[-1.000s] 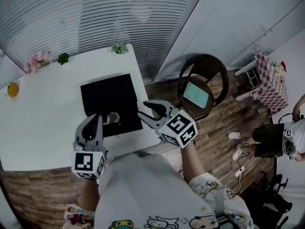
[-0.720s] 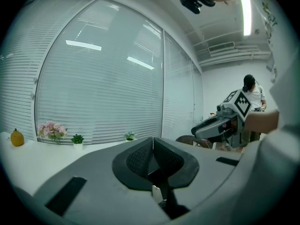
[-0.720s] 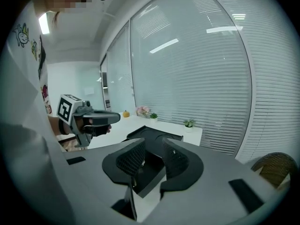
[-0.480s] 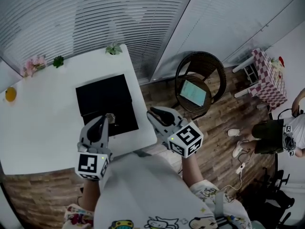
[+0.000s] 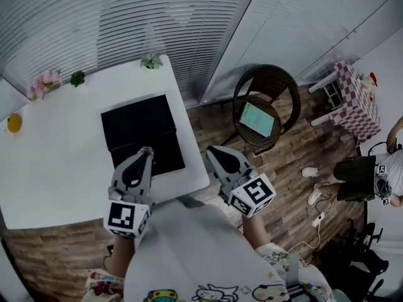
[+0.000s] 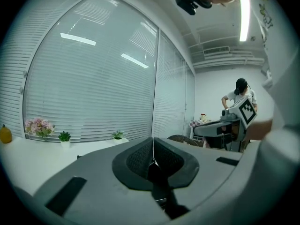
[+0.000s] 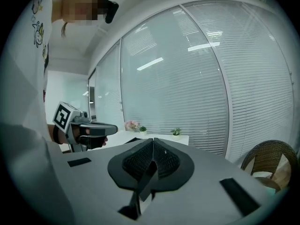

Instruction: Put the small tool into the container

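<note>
A black mat [image 5: 141,128] lies on the white table [image 5: 56,162]. My left gripper [image 5: 147,151] hangs over the mat's near edge, jaws shut; in the left gripper view its pads [image 6: 140,158] meet with nothing between them. My right gripper [image 5: 213,150] is off the table's right corner, above the wooden floor, and is also shut and empty, its pads [image 7: 161,161] pressed together. I cannot make out any small tool or container; the left gripper's tip hides that part of the mat.
An orange fruit [image 5: 13,123], pink flowers [image 5: 44,83] and two small plants [image 5: 77,78] [image 5: 151,60] line the table's far edge by the blinds. A wicker chair [image 5: 267,99] holding a screen stands right of the table. Further right are a checked table [image 5: 356,102] and a person [image 5: 371,178].
The right gripper has drawn back from the mat, off the table's right corner, and its jaws have closed empty. The left gripper has edged forward over a small pale object on the mat.
</note>
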A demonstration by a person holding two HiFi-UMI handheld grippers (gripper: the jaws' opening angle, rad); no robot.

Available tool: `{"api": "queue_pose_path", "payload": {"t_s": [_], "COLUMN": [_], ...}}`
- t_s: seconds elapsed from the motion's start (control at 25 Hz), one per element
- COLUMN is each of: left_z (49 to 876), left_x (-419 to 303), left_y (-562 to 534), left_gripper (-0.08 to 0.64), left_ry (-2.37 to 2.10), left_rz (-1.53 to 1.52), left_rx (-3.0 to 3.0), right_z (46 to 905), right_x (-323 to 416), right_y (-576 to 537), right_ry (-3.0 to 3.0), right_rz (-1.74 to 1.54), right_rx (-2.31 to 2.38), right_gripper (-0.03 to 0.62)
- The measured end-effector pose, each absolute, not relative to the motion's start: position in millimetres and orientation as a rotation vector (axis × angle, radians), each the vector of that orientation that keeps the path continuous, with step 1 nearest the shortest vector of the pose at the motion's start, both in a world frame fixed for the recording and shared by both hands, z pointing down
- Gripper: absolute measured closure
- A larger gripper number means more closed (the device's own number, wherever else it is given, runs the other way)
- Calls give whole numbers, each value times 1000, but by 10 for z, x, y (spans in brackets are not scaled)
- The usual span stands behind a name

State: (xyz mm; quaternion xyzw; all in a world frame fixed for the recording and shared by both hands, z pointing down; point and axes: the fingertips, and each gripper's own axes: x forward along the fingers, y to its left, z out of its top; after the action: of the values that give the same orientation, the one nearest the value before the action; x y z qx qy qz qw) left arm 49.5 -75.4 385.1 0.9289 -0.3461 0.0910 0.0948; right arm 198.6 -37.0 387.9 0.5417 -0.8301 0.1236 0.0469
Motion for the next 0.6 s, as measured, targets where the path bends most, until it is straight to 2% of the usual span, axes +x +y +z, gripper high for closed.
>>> {"api": "queue_pose_path", "payload": {"t_s": [0.6], "left_z": [4059], "left_x": [309], "left_y": [-720], "left_gripper": [551], "left_ry": [-1055], "left_rz": [295], "left_rx": [2690], "right_z": [3944], "right_x": [2043], "right_y": [-357], "right_ry": [-2555], "right_rz": [417], "right_rx": [1755], "right_gripper": [592]}}
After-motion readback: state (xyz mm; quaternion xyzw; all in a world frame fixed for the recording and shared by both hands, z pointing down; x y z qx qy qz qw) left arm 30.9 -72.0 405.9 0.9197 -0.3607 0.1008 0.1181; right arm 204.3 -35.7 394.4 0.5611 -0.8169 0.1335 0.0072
